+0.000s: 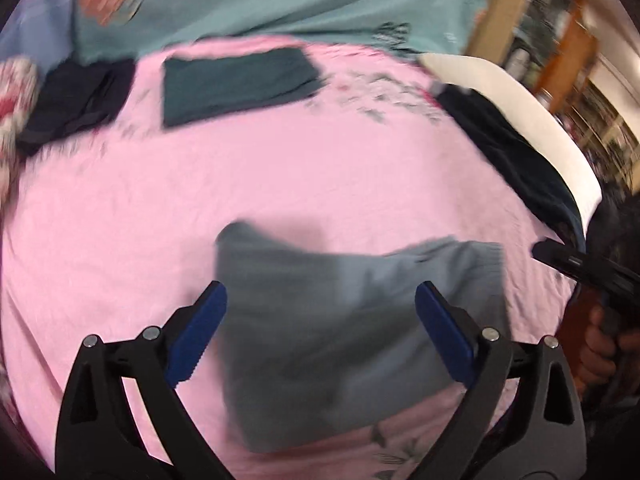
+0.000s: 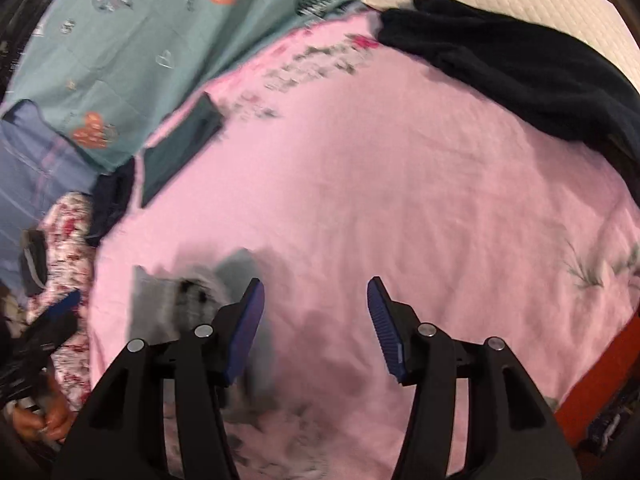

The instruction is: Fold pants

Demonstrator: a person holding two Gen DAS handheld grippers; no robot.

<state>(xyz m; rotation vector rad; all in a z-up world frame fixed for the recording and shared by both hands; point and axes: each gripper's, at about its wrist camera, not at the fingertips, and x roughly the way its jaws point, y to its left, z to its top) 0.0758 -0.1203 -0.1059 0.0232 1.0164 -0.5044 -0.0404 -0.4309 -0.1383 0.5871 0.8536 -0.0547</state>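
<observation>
Grey pants (image 1: 340, 336) lie folded into a compact rectangle on the pink sheet (image 1: 280, 184). My left gripper (image 1: 320, 304) is open and empty, hovering just above them with a finger on each side. In the right wrist view the pants (image 2: 192, 304) show blurred at the lower left. My right gripper (image 2: 316, 300) is open and empty over bare pink sheet (image 2: 380, 180), to the right of the pants. The right gripper also shows at the right edge of the left wrist view (image 1: 588, 272).
A folded dark teal garment (image 1: 236, 84) and a dark navy one (image 1: 76, 104) lie at the far left. A black garment (image 1: 508, 152) drapes over a white pillow (image 1: 532, 108) on the right. A teal heart-print blanket (image 1: 260, 0) lies beyond.
</observation>
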